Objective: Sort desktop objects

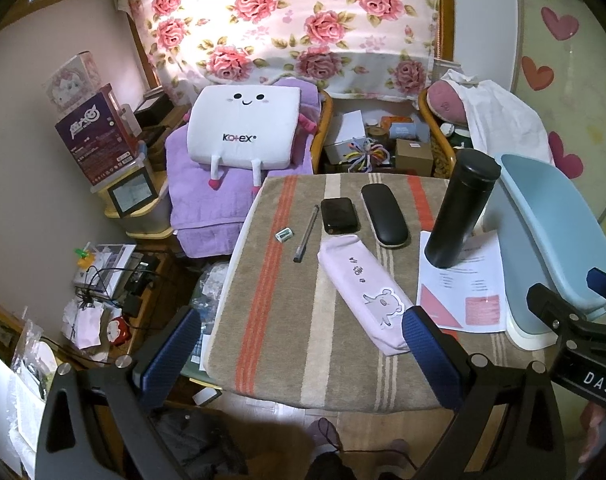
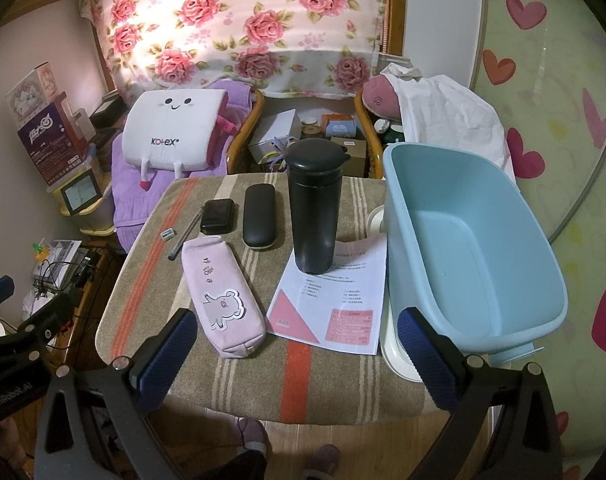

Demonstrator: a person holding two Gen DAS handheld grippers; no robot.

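While both grippers hover spread and empty over the near edge of the striped cloth (image 2: pixel 303 384), the left gripper (image 1: pixel 299 352) faces the lilac pencil pouch (image 1: pixel 363 292) and the right gripper (image 2: pixel 299 352) the leaflet (image 2: pixel 331 300). Largest, the blue tub (image 2: pixel 475 248) stands at the right edge, nothing visible inside it. A white "Kotex" cushion (image 1: pixel 243 128) lies behind. Next come the black flask (image 2: pixel 313 208) upright on the leaflet, the glasses case (image 1: pixel 384 215), the dark pod case (image 1: pixel 339 216), the pen (image 1: pixel 306 234) and the sharpener (image 1: pixel 284 234).
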